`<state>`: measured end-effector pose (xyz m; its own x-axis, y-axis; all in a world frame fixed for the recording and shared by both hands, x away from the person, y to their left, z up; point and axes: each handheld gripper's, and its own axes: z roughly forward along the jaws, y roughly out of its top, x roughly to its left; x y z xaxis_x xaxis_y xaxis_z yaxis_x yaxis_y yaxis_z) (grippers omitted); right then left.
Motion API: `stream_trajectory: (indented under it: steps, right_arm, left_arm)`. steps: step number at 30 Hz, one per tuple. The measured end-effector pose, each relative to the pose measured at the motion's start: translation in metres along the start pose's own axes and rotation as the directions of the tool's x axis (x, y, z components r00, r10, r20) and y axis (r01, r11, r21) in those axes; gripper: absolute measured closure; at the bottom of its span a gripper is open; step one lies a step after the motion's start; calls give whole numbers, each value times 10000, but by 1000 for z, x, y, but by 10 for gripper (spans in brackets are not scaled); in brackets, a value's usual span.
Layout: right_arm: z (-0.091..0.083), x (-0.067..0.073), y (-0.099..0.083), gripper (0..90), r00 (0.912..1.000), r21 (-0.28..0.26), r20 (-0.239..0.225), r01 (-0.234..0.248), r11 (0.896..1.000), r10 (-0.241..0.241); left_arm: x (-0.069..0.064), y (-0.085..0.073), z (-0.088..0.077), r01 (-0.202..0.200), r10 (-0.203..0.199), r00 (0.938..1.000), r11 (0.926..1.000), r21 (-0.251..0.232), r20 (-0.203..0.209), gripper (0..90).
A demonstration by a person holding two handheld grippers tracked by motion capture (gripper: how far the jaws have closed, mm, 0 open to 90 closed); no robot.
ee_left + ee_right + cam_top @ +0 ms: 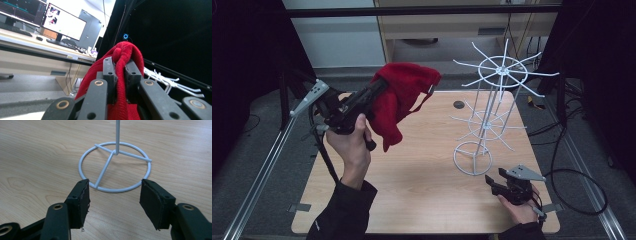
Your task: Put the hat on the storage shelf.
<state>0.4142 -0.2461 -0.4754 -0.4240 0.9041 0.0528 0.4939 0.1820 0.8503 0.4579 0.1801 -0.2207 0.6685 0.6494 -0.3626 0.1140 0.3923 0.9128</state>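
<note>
A red knitted cloth (pixel 404 97) hangs in the air over the table's far left part. My left gripper (pixel 378 90) is shut on its upper fold. In the left gripper view the red cloth (pixel 125 53) bulges out between the pinching pads of my left gripper (pixel 121 67). A white wire rack (pixel 499 72) with spoked hook rings stands on the right of the wooden table (pixel 412 190). My right gripper (pixel 492 181) rests low by the rack's base ring (pixel 473 159). It stands open there (pixel 113 195), nothing between its pads, just short of the base ring (pixel 116 151).
A small dark round hole (pixel 458 105) sits in the tabletop behind the rack. Black cables (pixel 582 175) loop on the floor at the right. Metal rails (pixel 262 165) run along the left side. Monitors (pixel 63 23) stand on a desk beyond.
</note>
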Motion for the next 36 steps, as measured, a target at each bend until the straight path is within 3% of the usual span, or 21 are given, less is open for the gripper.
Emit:
stream_trajectory:
  steps: [11, 19, 29, 36]
  right_arm:
    - [1, 0, 0, 402, 10000, -90, 3, 25, 10000, -25]
    - [2, 0, 0, 400, 10000, -70, -4, 88, 9999, -88]
    - [2, -1, 0, 399, 9999, -58, 19, 128, 9999, -128]
    - [3, 0, 0, 398, 9998, -34, -11, 175, 9998, -175]
  left_arm:
    - [-7, 23, 35, 88, -97, 9998, 9984, -557, -152, 821]
    - [-17, 31, 54, 201, -208, 9997, 9972, -723, -90, 820]
    - [-33, 46, 63, 454, -429, 9987, 9940, -996, 275, 820]
    - [-44, 46, 73, 377, -348, 9989, 9951, -912, 329, 820]
